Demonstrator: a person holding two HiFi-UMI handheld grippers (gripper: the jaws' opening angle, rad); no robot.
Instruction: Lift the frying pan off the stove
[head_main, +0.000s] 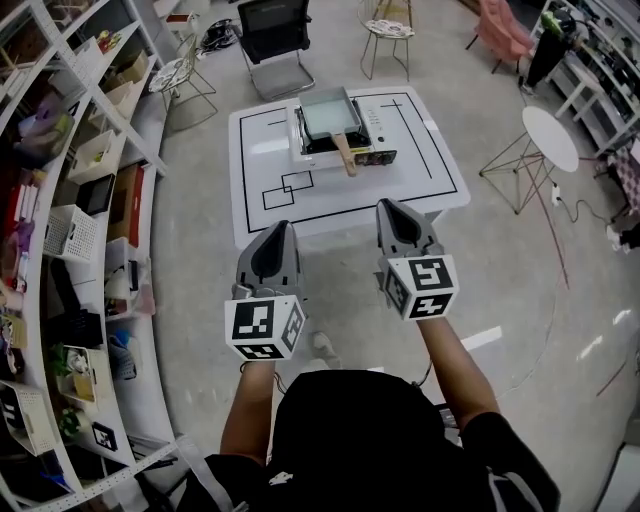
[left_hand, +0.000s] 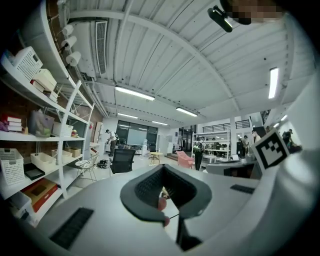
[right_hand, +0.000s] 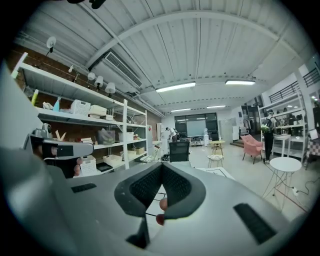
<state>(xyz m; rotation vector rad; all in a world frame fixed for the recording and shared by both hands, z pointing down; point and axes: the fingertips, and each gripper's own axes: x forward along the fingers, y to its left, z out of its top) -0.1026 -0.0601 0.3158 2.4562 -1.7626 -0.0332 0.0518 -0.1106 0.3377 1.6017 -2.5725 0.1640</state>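
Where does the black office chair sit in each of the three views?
Head view: black office chair at the top edge, left of centre, beyond the white table.
Left gripper view: black office chair left of centre, a little below mid-height.
Right gripper view: black office chair near the centre, a little below mid-height.
Shared landmark: the pink armchair, to the chair's right in all three.
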